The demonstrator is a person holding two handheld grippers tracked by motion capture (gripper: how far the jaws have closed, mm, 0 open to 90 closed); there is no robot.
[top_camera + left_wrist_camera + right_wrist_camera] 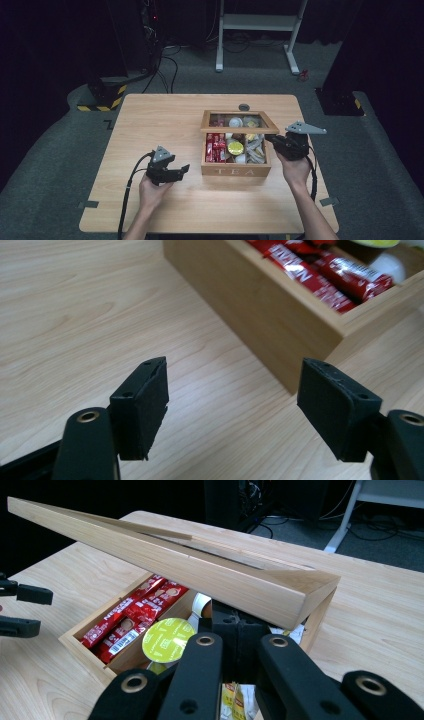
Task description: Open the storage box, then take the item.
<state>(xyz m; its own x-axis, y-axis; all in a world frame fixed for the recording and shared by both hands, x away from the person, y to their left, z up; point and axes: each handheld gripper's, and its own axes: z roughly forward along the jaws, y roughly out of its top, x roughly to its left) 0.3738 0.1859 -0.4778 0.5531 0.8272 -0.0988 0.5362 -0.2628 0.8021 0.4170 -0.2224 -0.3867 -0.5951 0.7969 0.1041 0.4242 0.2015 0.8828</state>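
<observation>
The pale wooden tea box [236, 171] sits mid-tabletop [150, 120]. Its glass-paned lid [200, 575] is half-raised, propped by the right gripper [235, 630], whose fingers are closed beneath the lid's front edge. Left of the box, the left gripper [232, 395] hovers with fingers parted and empty. Next, probably, comes swinging the lid fully back, or picking a glossy red sachet [320, 280].

A light wooden table [165, 120] stood on grey carpet [55, 150]. The room behind lay dark, with black curtains at both sides. Beyond the table's far edge stood a white metal frame [260, 22] on two feet, and black cables [165, 65] trailed across the floor. Yellow-and-black striped bases [102, 97] sat off the far left corner.
</observation>
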